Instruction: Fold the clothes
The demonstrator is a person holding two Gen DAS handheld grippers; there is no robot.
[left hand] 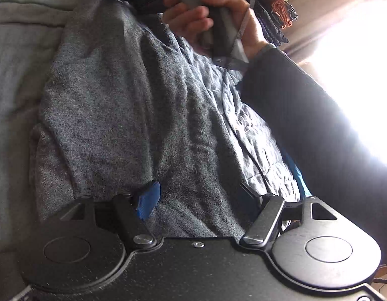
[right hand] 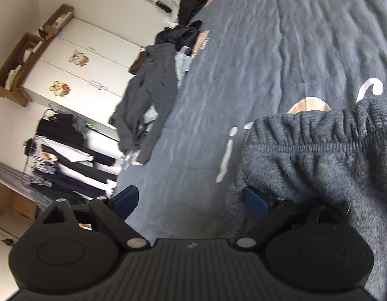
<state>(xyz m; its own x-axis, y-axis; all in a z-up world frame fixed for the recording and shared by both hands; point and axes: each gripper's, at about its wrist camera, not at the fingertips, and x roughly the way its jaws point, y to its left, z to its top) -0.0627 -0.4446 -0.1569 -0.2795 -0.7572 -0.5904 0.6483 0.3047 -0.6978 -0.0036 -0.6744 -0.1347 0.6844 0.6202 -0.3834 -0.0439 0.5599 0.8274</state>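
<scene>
Grey bedspread [right hand: 243, 75]; both grippers, left [left hand: 193, 198] and right [right hand: 191, 200], wide over sweatpants [left hand: 118, 100].

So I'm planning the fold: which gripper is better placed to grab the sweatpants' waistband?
Right gripper: open, one finger under the elastic waistband. Left gripper sits down the grey sweatpants.

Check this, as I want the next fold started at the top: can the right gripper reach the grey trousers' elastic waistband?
Probably yes. The right gripper is open, and the waistband lies just ahead to its right, with the cloth already draped over one finger. Nothing stands between.
</scene>
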